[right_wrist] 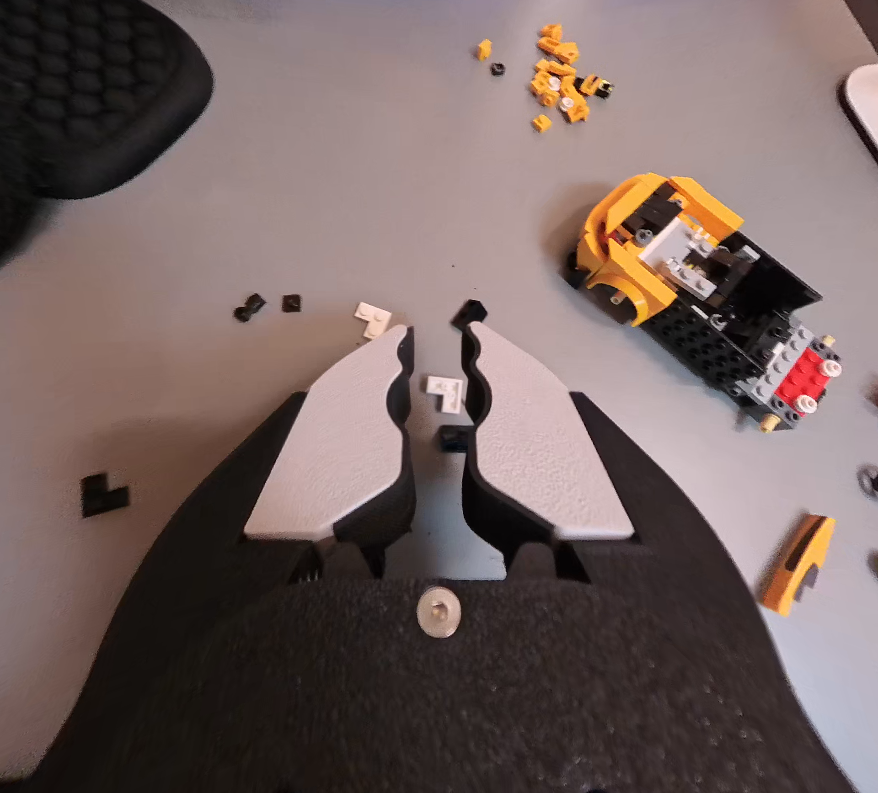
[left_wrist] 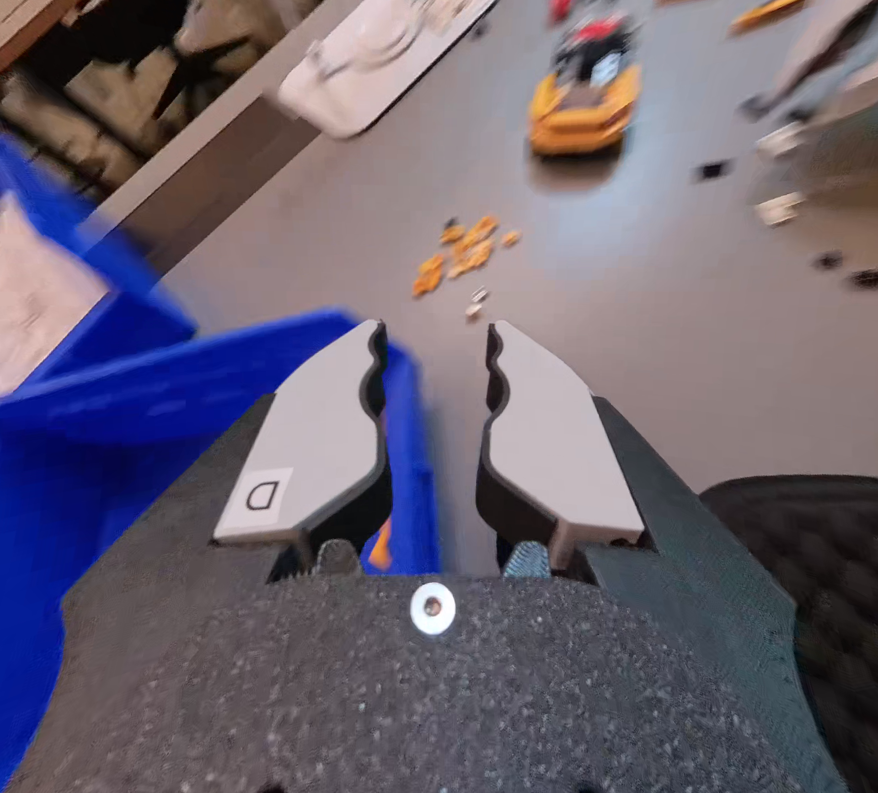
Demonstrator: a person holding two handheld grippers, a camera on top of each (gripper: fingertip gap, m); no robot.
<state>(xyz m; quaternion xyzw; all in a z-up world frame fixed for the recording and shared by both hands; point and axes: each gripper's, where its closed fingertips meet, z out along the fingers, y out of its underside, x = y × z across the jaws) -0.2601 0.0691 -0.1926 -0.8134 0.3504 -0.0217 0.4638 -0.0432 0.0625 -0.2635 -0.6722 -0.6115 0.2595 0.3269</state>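
Two white corner plates (right_wrist: 373, 319), apart

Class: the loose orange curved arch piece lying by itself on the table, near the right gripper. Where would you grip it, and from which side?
Probably across the two long flat faces of the orange arch piece, coming from above. It lies alone on the table, so nothing crowds it, and parallel faces suit flat pads better than its curved edge.
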